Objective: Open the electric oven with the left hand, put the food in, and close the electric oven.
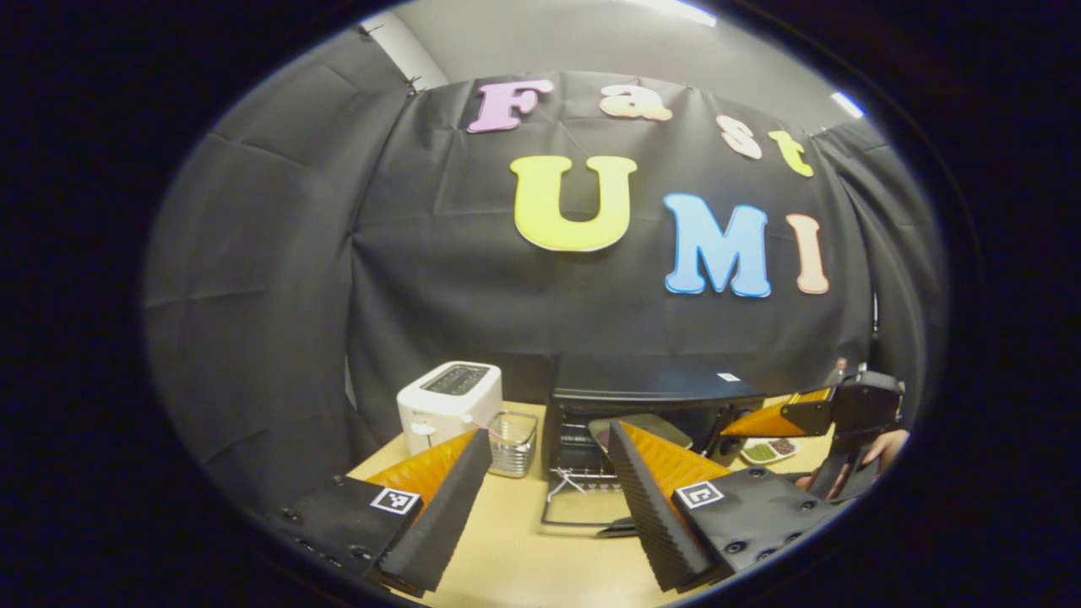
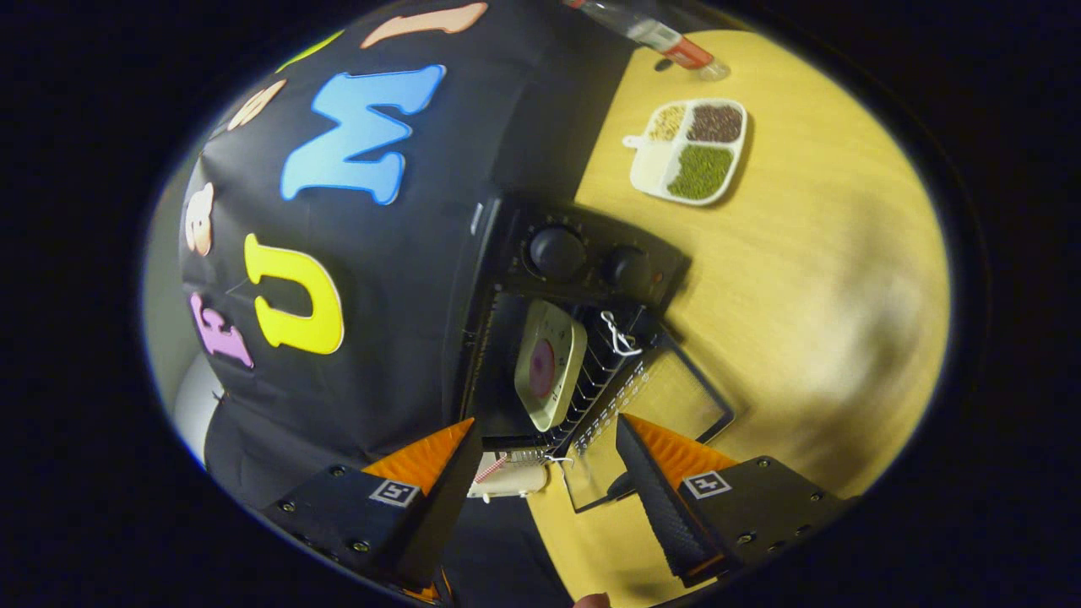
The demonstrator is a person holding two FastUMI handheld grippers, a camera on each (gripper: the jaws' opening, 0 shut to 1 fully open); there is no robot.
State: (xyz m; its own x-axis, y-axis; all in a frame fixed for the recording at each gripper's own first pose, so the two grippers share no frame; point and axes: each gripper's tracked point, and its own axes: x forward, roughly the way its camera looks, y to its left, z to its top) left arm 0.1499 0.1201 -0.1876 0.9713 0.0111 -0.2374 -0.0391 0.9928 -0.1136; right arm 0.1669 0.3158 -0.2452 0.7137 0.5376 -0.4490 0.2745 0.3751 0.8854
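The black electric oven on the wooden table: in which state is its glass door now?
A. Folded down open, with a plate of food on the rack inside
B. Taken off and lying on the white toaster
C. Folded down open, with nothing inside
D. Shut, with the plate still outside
A: in the right gripper view the black electric oven has its glass door folded down on the table, and a pale square plate with a round pink food sits on the rack inside.

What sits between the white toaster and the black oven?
A small clear container stands on the table between the toaster and the oven, seen in the left gripper view.
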